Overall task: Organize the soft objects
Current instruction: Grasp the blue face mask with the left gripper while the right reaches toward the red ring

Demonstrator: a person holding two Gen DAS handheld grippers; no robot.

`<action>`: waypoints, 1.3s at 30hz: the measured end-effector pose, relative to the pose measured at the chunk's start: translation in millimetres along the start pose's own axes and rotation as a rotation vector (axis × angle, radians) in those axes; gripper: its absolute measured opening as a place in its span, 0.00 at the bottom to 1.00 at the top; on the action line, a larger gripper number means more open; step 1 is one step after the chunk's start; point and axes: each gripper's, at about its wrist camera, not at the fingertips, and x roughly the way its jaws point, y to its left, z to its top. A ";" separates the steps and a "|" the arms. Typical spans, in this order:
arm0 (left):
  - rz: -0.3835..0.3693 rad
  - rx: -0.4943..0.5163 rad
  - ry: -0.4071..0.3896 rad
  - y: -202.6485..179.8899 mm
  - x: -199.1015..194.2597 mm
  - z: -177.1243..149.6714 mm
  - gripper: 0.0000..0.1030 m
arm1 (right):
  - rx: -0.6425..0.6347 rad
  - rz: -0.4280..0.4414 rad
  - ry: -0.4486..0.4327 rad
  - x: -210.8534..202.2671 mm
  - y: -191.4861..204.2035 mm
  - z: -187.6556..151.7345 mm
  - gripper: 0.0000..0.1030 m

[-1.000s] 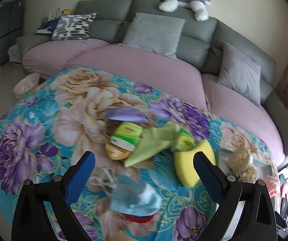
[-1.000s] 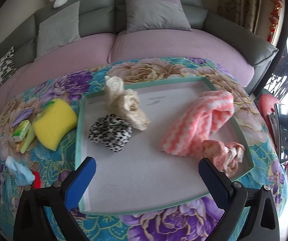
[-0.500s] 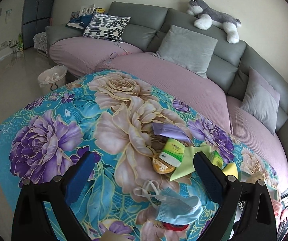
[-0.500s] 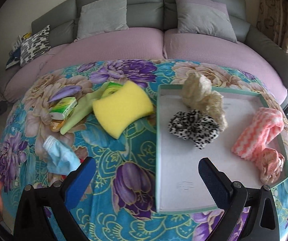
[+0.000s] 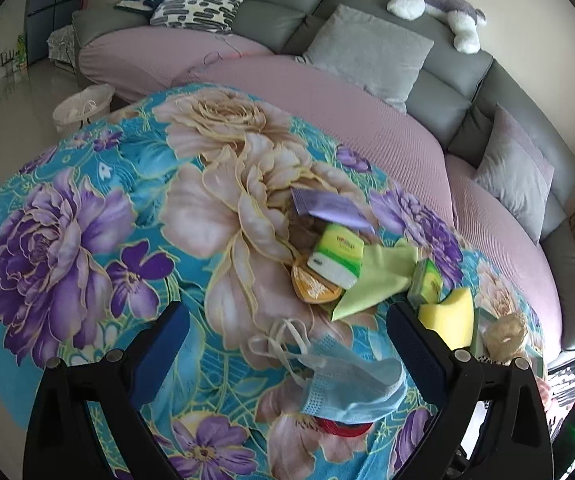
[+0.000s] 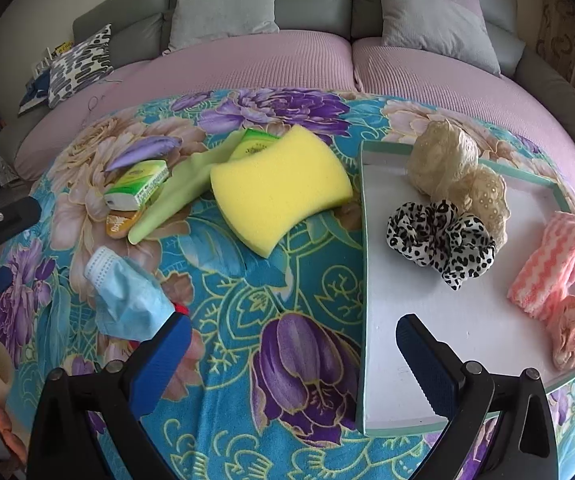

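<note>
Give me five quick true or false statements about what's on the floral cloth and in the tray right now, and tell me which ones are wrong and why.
1. The yellow sponge lies inside the tray. False: it lies on the floral cloth, left of the tray.
2. The leopard-print scrunchie is in the tray. True.
3. The right tool is shut on the blue face mask. False: it is open and holds nothing.
4. The pink zigzag cloth lies in the tray. True.
5. The left tool is open. True.
</note>
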 end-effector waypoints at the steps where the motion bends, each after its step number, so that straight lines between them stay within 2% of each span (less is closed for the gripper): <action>1: 0.002 0.004 0.012 -1.5 2.2 -1.1 0.96 | 0.002 -0.001 0.001 0.1 -1.2 -0.4 1.00; 9: -0.038 -0.001 0.115 -7.3 15.9 -7.3 0.96 | 0.029 -0.019 0.022 1.7 -13.3 -3.4 1.00; 16: -0.073 0.074 0.184 -27.9 26.0 -16.0 0.96 | 0.028 -0.026 0.035 3.6 -15.4 -4.2 1.00; 24: -0.060 0.135 0.262 -40.8 44.8 -27.4 0.96 | 0.024 -0.030 0.051 6.7 -15.5 -5.6 1.00; 29: -0.094 0.073 0.338 -33.9 59.4 -32.7 0.96 | 0.020 -0.030 0.056 7.4 -15.3 -6.2 1.00; 35: -0.095 0.073 0.349 -34.2 65.1 -35.1 0.96 | 0.021 -0.030 0.061 8.2 -15.6 -7.0 1.00; 36: -0.098 0.074 0.348 -34.5 65.0 -35.2 0.94 | 0.021 -0.030 0.062 8.4 -15.7 -7.2 1.00; 39: -0.124 0.077 0.348 -35.5 64.2 -34.9 0.81 | 0.023 -0.030 0.064 8.7 -16.3 -7.5 1.00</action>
